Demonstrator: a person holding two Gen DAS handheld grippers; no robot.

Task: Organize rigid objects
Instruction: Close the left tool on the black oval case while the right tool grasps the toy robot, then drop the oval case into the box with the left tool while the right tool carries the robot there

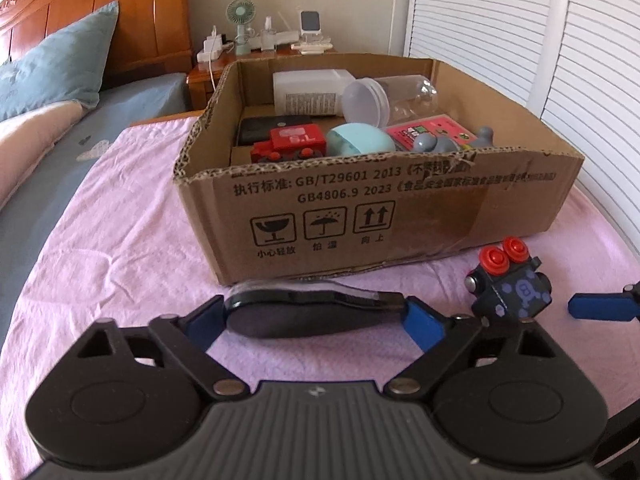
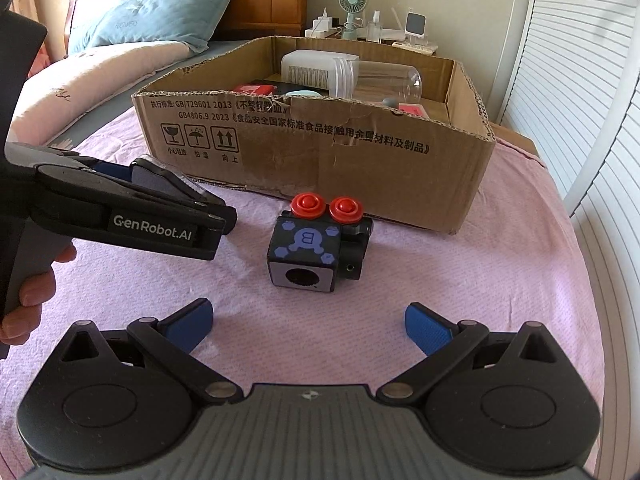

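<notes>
A flat black and grey oblong object (image 1: 312,314) lies on the pink cloth in front of the cardboard box (image 1: 400,208). My left gripper (image 1: 316,316) spans it, blue pads touching both ends. In the right wrist view the left gripper (image 2: 160,176) holds that object (image 2: 152,178) at the left. A black toy cube with two red knobs (image 2: 316,248) sits on the cloth; it also shows in the left wrist view (image 1: 508,284). My right gripper (image 2: 308,324) is open and empty just short of the cube.
The box (image 2: 320,144) holds a white bottle (image 1: 308,92), a clear jar (image 1: 384,98), a red toy truck (image 1: 288,144), a teal egg shape (image 1: 360,140) and a grey toy (image 1: 440,144). A nightstand with a small fan (image 1: 240,24) stands behind. White louvred doors (image 1: 560,60) are on the right.
</notes>
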